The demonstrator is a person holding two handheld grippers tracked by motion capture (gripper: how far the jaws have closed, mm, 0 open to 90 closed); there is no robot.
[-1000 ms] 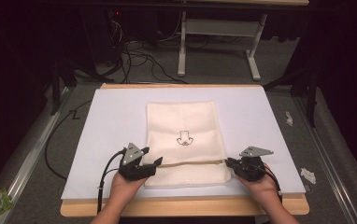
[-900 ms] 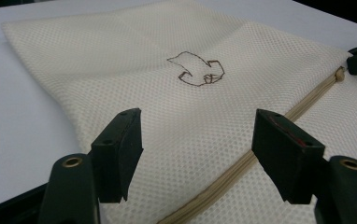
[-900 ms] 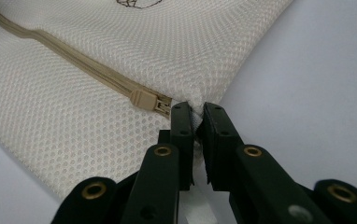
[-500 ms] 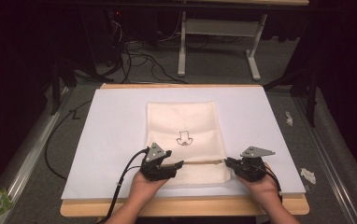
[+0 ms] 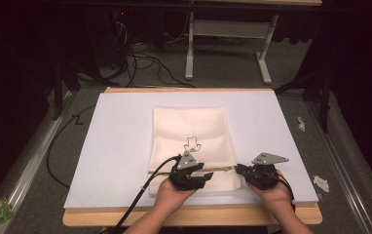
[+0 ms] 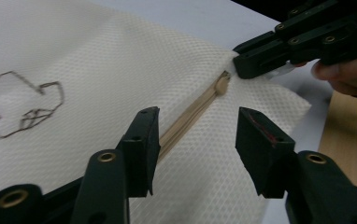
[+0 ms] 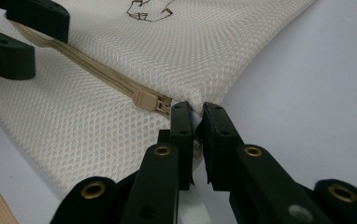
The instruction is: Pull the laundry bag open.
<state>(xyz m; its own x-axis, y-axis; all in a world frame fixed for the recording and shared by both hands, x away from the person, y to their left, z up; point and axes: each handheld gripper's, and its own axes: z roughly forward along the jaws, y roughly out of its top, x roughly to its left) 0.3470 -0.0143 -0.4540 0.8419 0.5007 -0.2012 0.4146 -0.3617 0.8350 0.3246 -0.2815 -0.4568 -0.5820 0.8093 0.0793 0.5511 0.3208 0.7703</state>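
Mesh pouch (image 5: 192, 146) lies at surface centre; with the right claw (image 7: 195, 122) pinching its corner beside the zipper pull (image 7: 144, 99), bring the spread left claw (image 6: 195, 135) toward 1 o'clock along the zipper (image 6: 186, 119) and close squarely on the pull.

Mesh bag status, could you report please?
Right gripper shut on mesh bag edge by zipper pull. Left gripper open over zipper. Nothing in the way.
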